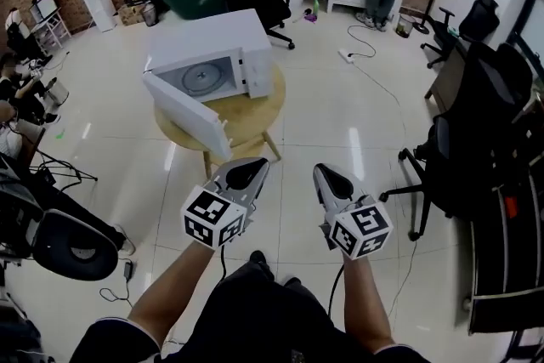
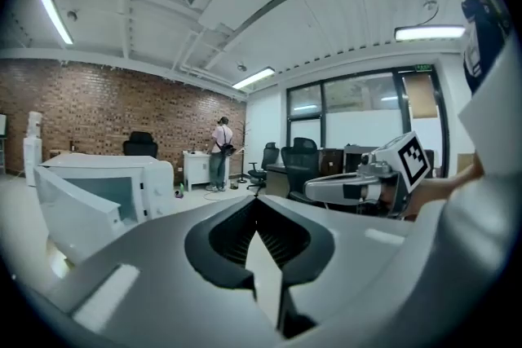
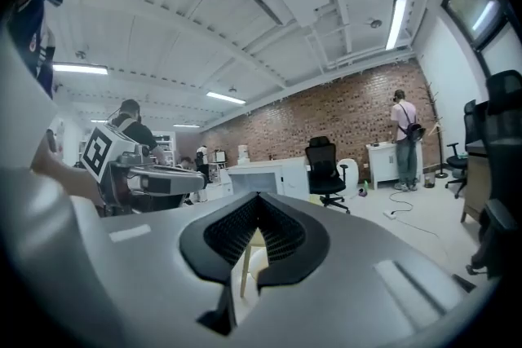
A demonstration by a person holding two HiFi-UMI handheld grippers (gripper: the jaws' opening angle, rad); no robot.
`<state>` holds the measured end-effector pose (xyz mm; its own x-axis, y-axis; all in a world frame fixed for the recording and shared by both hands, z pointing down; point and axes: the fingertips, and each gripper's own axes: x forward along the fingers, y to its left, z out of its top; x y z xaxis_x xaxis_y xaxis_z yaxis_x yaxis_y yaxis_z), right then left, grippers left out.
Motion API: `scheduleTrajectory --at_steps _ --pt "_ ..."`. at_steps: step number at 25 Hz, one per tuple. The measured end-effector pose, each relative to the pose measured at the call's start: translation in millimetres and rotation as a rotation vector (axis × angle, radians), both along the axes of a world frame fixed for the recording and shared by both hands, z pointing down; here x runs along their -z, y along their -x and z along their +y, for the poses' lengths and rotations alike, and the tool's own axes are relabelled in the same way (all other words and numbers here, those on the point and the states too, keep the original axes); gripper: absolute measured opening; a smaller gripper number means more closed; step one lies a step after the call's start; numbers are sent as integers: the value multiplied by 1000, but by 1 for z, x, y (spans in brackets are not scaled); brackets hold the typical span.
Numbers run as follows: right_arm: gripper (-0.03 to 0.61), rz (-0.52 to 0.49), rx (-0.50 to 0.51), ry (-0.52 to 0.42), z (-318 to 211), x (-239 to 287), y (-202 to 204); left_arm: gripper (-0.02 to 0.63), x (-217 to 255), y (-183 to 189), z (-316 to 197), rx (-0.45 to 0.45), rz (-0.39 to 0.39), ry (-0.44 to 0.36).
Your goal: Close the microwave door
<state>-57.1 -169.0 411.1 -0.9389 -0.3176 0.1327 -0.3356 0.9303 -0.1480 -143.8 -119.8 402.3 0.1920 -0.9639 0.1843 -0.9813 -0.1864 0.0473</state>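
Microwave (image 1: pixel 223 47): white, standing on a round wooden table (image 1: pixel 259 121) well ahead of the person; the cavity and its turntable are in view.
Door (image 1: pixel 189 116): wide open, hinged at the cavity's left side, with its free edge swung out over the table's near rim.
Left hand-held gripper (image 1: pixel 253 166): jaws closed tip to tip with nothing between them, held near the body and well apart from the door.
Right hand-held gripper (image 1: pixel 326 175): also closed and empty, just beside the left one.
Handling: the door looks like a stiff, light panel that should swing freely. The oven body is probably heavy, but it might slide on the smooth tabletop under a hard shove.
Where to press: no grasp seems needed. Push the door's outer face near the free edge, far from the hinge.
Risk: the glossy panel may let the tips skid.
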Motion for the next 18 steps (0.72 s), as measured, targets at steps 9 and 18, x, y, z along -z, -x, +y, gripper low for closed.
scheduleTrajectory --at_steps 9,18 --pt "2 6 205 -31 12 1 95 12 1 85 29 227 4 -6" --pt "2 41 312 -55 24 -5 167 12 -6 144 37 314 23 -7"
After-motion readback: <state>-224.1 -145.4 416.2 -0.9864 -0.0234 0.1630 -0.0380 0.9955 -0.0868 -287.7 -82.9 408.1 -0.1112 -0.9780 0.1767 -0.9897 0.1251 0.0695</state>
